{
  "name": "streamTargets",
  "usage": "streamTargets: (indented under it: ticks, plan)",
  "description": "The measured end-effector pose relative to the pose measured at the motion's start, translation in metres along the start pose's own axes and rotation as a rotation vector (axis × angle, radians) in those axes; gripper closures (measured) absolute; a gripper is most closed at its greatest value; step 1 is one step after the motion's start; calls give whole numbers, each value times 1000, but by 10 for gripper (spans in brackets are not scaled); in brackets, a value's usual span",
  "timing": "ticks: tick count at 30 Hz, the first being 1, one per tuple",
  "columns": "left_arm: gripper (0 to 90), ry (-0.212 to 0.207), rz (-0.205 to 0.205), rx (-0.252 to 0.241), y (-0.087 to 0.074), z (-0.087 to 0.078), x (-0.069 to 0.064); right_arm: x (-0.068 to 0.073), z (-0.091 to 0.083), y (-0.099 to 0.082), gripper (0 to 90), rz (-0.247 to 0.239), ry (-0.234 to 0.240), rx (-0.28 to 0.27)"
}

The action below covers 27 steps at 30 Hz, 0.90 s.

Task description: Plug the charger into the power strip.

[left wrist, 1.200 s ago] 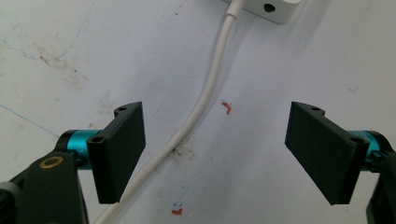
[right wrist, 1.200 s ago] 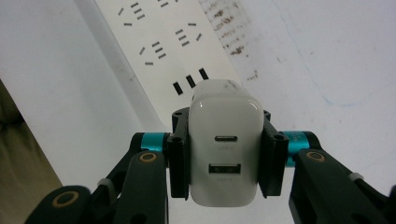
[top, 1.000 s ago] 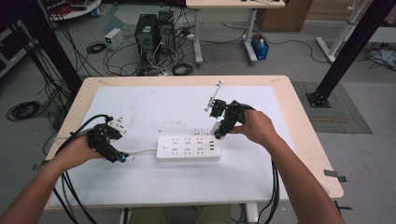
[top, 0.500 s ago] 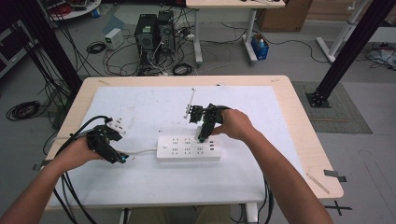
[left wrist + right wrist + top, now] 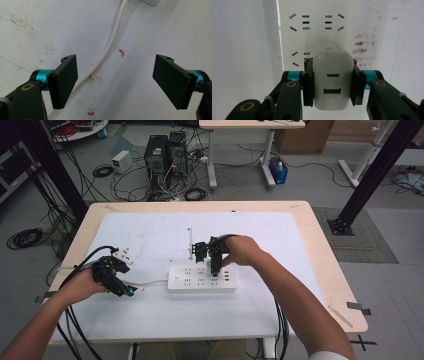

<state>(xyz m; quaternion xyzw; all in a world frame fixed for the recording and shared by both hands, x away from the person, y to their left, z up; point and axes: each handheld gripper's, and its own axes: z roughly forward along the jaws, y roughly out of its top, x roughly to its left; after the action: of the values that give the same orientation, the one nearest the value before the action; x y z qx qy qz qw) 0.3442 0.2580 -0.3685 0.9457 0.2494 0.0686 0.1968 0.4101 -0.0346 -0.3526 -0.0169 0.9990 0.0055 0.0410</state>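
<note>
Charger [image 5: 332, 82], a white USB block, sits clamped between the right gripper [image 5: 214, 265] pads, now lower and further left than a second ago, right over the power strip [image 5: 202, 278]. Left gripper [image 5: 119, 282] stays put, jaws apart astride the strip's white cord [image 5: 110, 45].

A white charger [image 5: 332, 84] sits above the white power strip [image 5: 201, 278], with its white cord [image 5: 110, 47].
</note>
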Motion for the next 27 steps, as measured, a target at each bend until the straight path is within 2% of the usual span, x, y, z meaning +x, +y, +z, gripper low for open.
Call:
streamTargets:
  ticks: [2,3,4,5,6,7,11,12,13,19,21,22,23,25,27]
  plan:
    - [204,-1,2,3,0,-1,0,-1,1,2,626,-18,0,4]
    - [204,2,0,-3,-1,-1,0,-1,3,4,627,-4,3,30]
    - [204,2,0,-3,-1,-1,0,-1,3,4,627,-4,3,30]
    - [204,-3,-2,-4,-1,0,-1,-1,9,5,628,-9,-3,52]
    - [204,-6,-2,-4,-1,0,-1,-1,8,6,629,11,2,54]
    - [204,-7,0,-2,-1,0,-1,-1,8,5,629,0,-4,49]
    - [204,-11,-5,-8,1,2,-2,1,8,6,630,12,-8,57]
    - [204,-10,-1,-4,1,1,-2,0,9,6,630,-4,-13,56]
    - [204,-11,-4,-7,1,2,-2,2,8,7,630,8,-14,60]
    - [204,-9,-3,-14,1,3,-2,9,10,7,631,3,-57,66]
    - [204,-11,-3,-19,2,4,-3,3,10,7,631,19,-21,58]
    - [204,-9,-5,-25,2,5,-3,-3,10,6,631,10,3,51]
    - [204,-13,-8,-25,3,5,-4,-5,10,7,631,36,21,49]
    - [204,-15,-5,-20,2,6,-5,-2,11,9,631,11,0,63]
    - [204,-12,-8,-21,2,7,-5,9,12,10,631,0,-59,72]
